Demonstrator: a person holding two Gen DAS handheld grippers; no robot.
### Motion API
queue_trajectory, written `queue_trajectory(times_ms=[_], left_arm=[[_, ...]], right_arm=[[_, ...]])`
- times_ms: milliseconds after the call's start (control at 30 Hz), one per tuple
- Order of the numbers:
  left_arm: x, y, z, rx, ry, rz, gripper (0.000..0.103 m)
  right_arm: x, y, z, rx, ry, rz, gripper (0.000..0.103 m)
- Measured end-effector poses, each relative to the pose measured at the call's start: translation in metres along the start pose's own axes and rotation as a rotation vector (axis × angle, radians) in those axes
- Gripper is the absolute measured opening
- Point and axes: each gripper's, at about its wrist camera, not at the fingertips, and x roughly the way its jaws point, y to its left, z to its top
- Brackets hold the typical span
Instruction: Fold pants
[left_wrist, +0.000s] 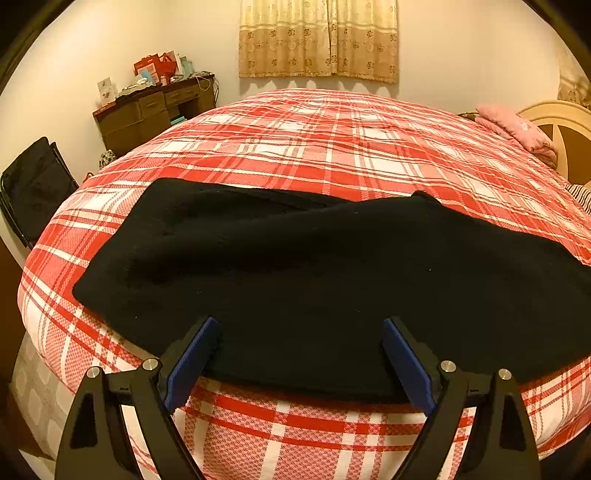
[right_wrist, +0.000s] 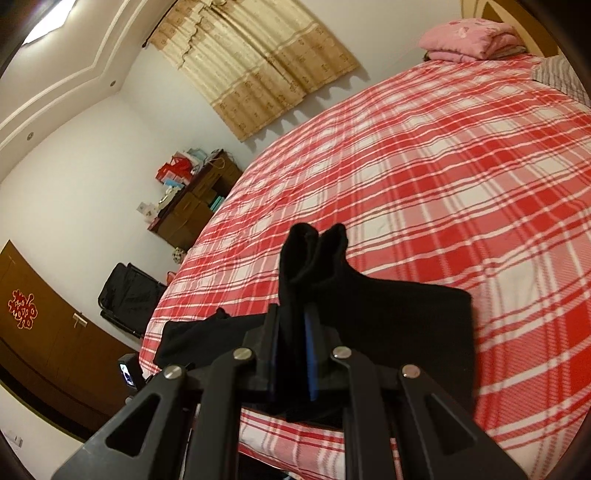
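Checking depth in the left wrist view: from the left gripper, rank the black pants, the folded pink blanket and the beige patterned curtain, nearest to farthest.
1. Black pants: directly ahead of the left gripper, on the plaid bed's near edge.
2. Folded pink blanket: far right, by the headboard.
3. Beige patterned curtain: on the back wall, beyond the bed.

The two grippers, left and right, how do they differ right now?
The left gripper is open, its blue pads spread wide over the near edge of the black pants; the right gripper is shut on a bunched fold of the pants. The left gripper holds nothing, while cloth sticks up past the right gripper's tips. Both have black frames with blue pads and sit at the edge of the plaid bed.
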Motion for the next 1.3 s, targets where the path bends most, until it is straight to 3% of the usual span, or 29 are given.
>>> queue_trajectory(times_ms=[433,767,967,1067,1100,1167,1233,1300], left_arm=[[0.002,0.003,-0.001,-0.001,0.001,0.000,0.091],[0.001,-0.002,-0.002,0.006,-0.001,-0.012,0.091],[-0.010,-0.022,0.000,0.021,-0.008,-0.068,0.091],[-0.017,-0.040,-0.001,0.036,-0.004,-0.127,0.091],[-0.019,-0.045,-0.001,0.042,0.001,-0.149,0.091],[-0.025,-0.061,-0.001,0.062,0.004,-0.215,0.091],[-0.029,-0.077,-0.003,0.082,0.001,-0.273,0.091],[-0.029,-0.091,-0.001,0.091,-0.001,-0.319,0.091]], right_arm=[[0.065,0.044,-0.006,-0.073,0.099,0.046,0.015],[0.124,0.067,-0.030,-0.132,0.216,0.041,0.015],[0.160,0.063,-0.053,-0.165,0.301,0.013,0.015],[0.174,0.059,-0.060,-0.174,0.327,0.027,0.021],[0.177,0.057,-0.061,-0.170,0.333,0.037,0.040],[0.177,0.051,-0.062,-0.148,0.357,0.063,0.061],[0.164,0.047,-0.060,-0.156,0.353,0.075,0.061],[0.145,0.041,-0.053,-0.190,0.319,0.027,0.061]])
